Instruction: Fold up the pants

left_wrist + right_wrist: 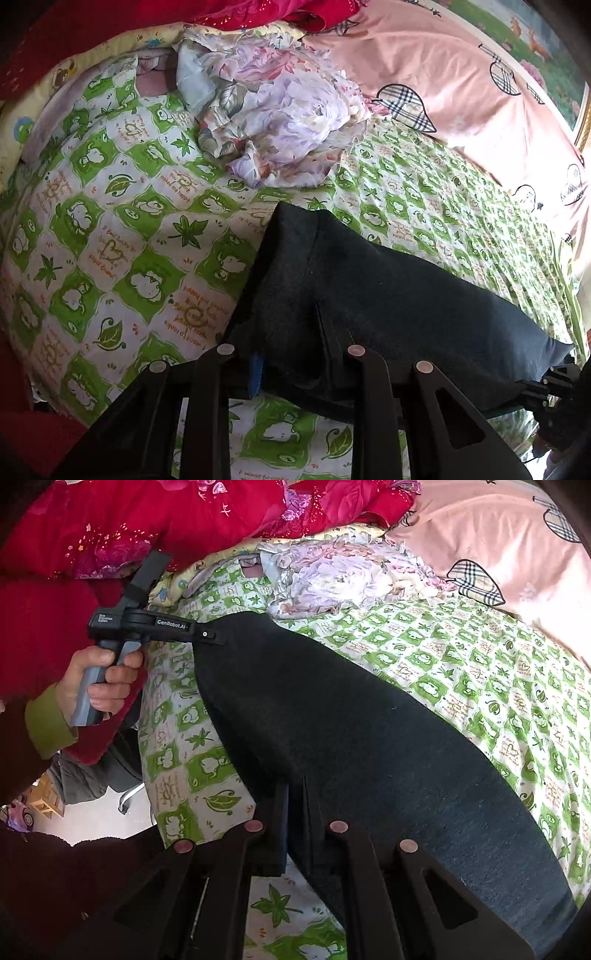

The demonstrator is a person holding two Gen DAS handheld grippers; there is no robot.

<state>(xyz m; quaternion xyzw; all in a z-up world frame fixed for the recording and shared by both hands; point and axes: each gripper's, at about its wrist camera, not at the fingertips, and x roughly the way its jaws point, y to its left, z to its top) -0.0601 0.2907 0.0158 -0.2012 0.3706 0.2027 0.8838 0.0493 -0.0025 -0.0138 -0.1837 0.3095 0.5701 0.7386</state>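
Note:
The dark pants (388,295) hang stretched between my two grippers above a green-and-white patterned bedsheet (122,236). My left gripper (291,350) is shut on one end of the pants' edge. My right gripper (295,812) is shut on the other end, and the pants (351,720) run from it up to the left gripper (212,637), held in a hand at the upper left. The right gripper shows at the lower right of the left wrist view (554,376).
A crumpled floral cloth (280,122) lies on the sheet beyond the pants. A pink cover (443,74) lies at the right. Red bedding (166,520) is piled at the back. The bed's edge and floor (110,812) show at the lower left.

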